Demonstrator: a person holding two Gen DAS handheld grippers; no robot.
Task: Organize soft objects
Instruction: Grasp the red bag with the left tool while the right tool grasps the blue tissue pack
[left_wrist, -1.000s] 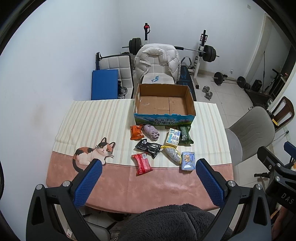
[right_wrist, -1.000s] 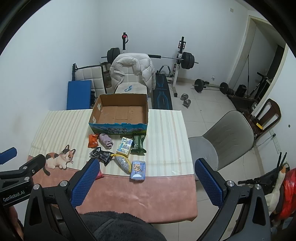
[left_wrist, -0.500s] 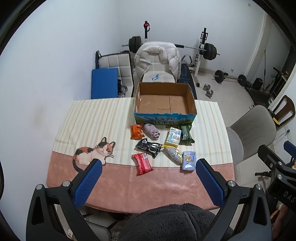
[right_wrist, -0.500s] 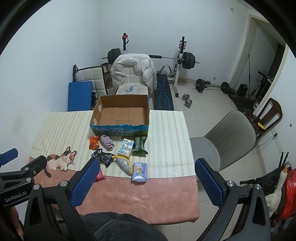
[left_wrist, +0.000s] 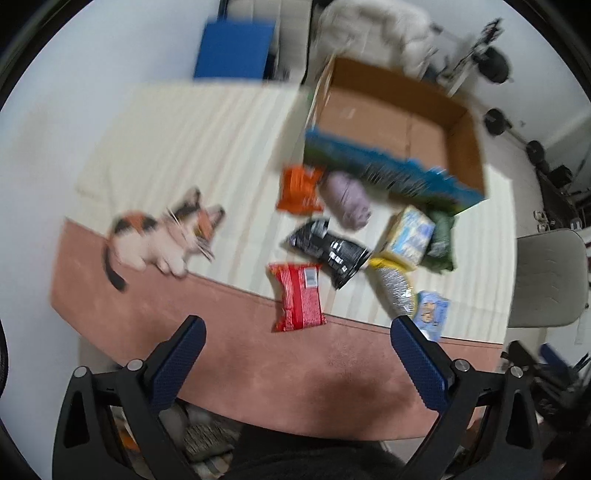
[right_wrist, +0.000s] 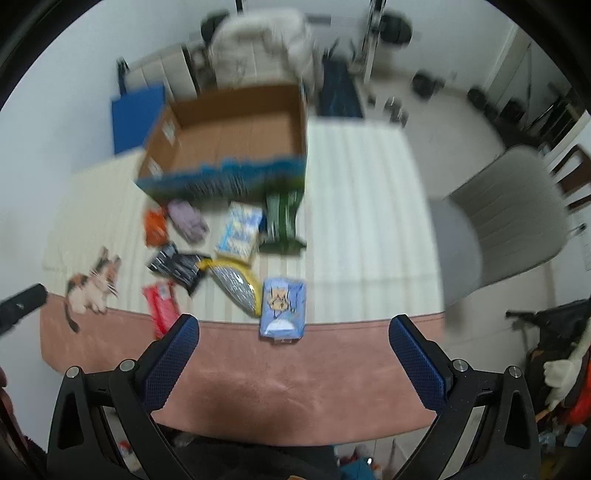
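Note:
Several soft packs lie on the table in front of an empty cardboard box (left_wrist: 399, 122) (right_wrist: 236, 136). Among them are a red pack (left_wrist: 297, 297) (right_wrist: 162, 304), a black pack (left_wrist: 327, 249), an orange pack (left_wrist: 299, 188), a lilac bundle (left_wrist: 347, 197) (right_wrist: 186, 221), a silver-and-yellow pouch (right_wrist: 234, 282), a green pack (right_wrist: 282, 221) and a pale blue tissue pack (right_wrist: 282, 308) (left_wrist: 430, 314). My left gripper (left_wrist: 295, 326) hangs open above the table's near edge, short of the red pack. My right gripper (right_wrist: 293, 325) is open too, just short of the blue tissue pack. Both views are blurred.
The tablecloth (left_wrist: 177, 147) has a cat print (left_wrist: 162, 236) at the left and a pink band (right_wrist: 295, 373) along the near edge. A grey chair (right_wrist: 509, 218) stands right of the table. Gym gear and a white jacket on a chair (right_wrist: 258, 44) sit behind the box.
Both grippers have dropped and moved forward toward the table, so the packs and box look much larger. The left view has tilted. Nothing on the table has shifted.

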